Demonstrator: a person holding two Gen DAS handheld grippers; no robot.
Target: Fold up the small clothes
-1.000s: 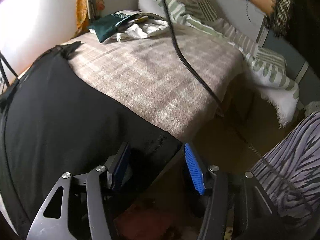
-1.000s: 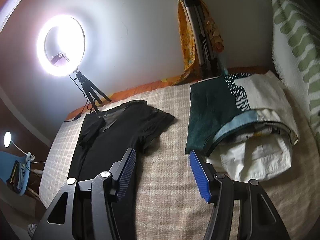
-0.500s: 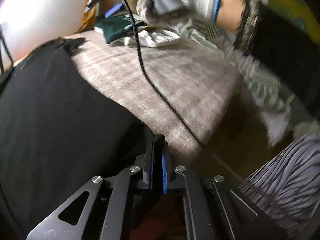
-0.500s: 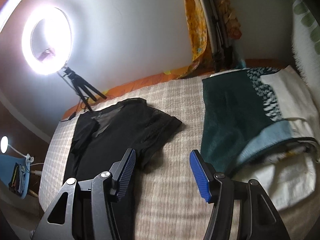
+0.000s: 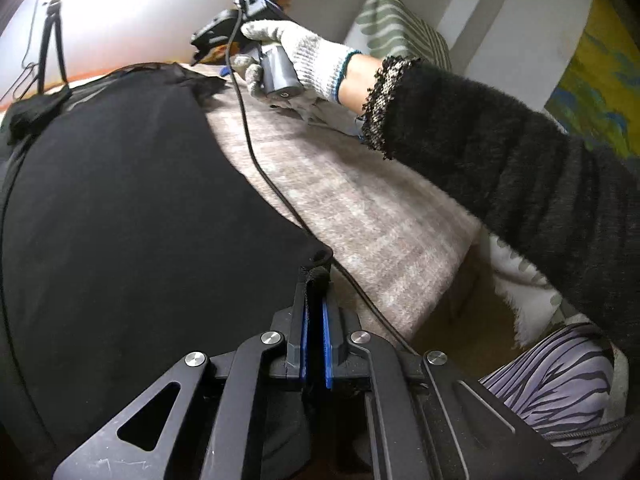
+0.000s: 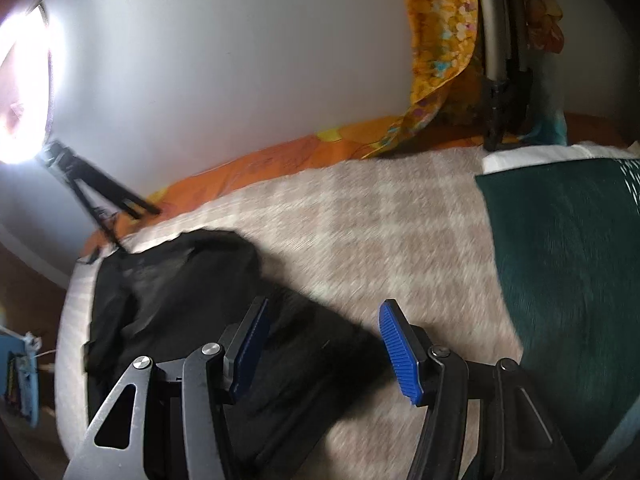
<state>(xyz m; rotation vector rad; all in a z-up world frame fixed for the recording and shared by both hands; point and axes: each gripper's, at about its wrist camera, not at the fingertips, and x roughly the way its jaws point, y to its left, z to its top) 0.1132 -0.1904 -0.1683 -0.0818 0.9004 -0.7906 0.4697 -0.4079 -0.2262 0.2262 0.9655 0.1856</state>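
**Left jaws pinch the black top's hem; right jaws spread wide above its sleeve**

The black top [image 5: 132, 216] lies spread flat on a bed covered by a beige checked blanket [image 5: 360, 204]. The left gripper [image 5: 314, 300] has its jaws closed narrow on the near corner of the garment's hem, a small fold of black fabric bunched between the 2 blue pads at the bed's edge.

The right gripper [image 6: 320, 344] is held over the far end of the same black top [image 6: 192, 300], jaws wide apart with nothing between them; the left pad sits over the dark fabric near a sleeve, the right pad over bare blanket [image 6: 360, 232]. In the left wrist view, a gloved right hand [image 5: 296, 60] grips that tool's handle, and a black cable [image 5: 256, 160] trails from it across the blanket.

A folded dark green garment [image 6: 568, 260] lies to the right on the bed, apart from the black top. A ring light [image 6: 24, 88] on a tripod glows against the wall.
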